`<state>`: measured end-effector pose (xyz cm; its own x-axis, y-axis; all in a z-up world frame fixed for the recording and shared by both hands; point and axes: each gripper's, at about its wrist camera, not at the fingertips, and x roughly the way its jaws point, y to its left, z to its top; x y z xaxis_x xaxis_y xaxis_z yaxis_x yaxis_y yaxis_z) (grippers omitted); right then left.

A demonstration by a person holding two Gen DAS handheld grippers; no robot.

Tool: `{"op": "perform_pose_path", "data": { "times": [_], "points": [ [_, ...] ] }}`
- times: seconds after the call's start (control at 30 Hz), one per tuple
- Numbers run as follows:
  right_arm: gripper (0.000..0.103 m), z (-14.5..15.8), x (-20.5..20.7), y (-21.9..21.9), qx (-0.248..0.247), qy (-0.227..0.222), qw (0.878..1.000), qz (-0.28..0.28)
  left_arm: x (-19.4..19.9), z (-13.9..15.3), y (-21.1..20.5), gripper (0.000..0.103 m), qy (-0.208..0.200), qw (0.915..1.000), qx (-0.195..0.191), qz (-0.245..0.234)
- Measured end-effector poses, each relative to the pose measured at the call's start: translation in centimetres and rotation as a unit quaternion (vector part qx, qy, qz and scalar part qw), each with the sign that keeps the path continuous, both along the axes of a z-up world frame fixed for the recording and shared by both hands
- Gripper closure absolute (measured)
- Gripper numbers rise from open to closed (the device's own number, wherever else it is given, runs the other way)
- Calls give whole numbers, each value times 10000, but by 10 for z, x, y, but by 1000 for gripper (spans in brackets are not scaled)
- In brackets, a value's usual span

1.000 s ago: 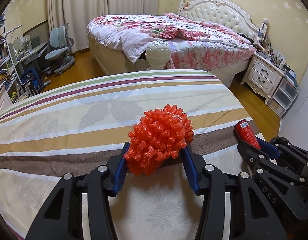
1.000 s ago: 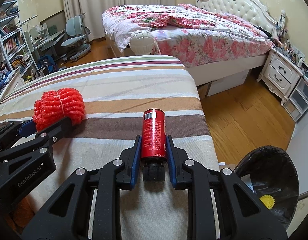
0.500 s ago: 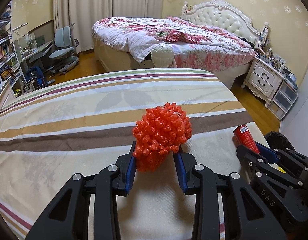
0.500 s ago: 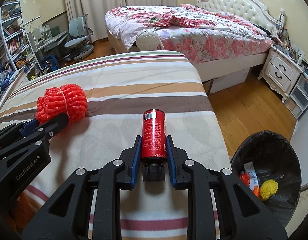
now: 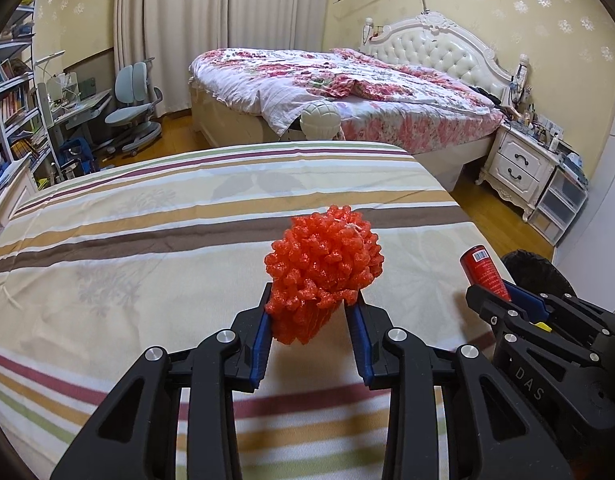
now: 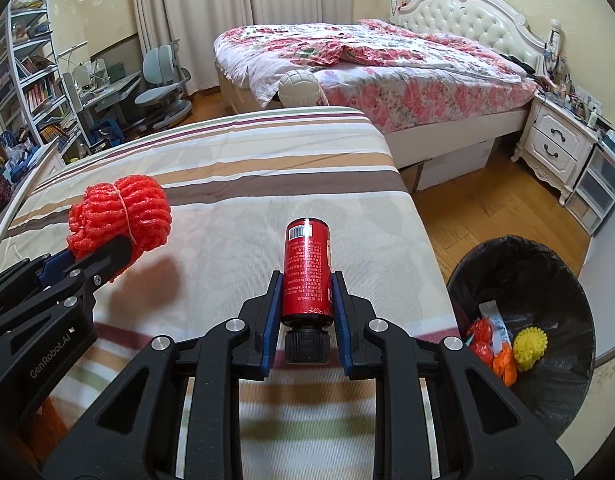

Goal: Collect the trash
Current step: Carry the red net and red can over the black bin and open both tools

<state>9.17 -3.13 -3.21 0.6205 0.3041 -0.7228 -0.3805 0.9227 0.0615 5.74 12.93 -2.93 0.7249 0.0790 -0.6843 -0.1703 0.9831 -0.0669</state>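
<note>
Item: two pieces of trash lifted, bin not yet reached.
Left gripper (image 5: 310, 316) pinches red foam netting (image 5: 325, 268), centre frame; right gripper (image 6: 306, 300) clamps red bottle (image 6: 307, 272) above striped bedspread (image 6: 235, 184). Next, likely: carry both over black bin (image 6: 547, 276), lower right, and release.

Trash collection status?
Done: yellow spiky ball and orange wrappers are in the black-lined trash bin. In hand: red foam net bundle in left gripper; red bottle in right gripper. Left: dropping both in.
</note>
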Motion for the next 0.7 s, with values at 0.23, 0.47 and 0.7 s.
{"op": "perform_pose_path", "data": {
  "times": [0.23, 0.47, 0.7],
  "points": [
    [80, 8, -19, -21, 75, -106, 9999, -112, -15, 4, -16, 68, -101, 9999, 16, -83],
    [80, 15, -36, -51, 116, -254, 9991, -327, -26, 12, -45, 68, -276, 9991, 63, -328],
    [80, 21, -46, -89, 137, -401, 9967, -699, -28, 14, -81, 68, -377, 9968, 113, -690]
  ]
}}
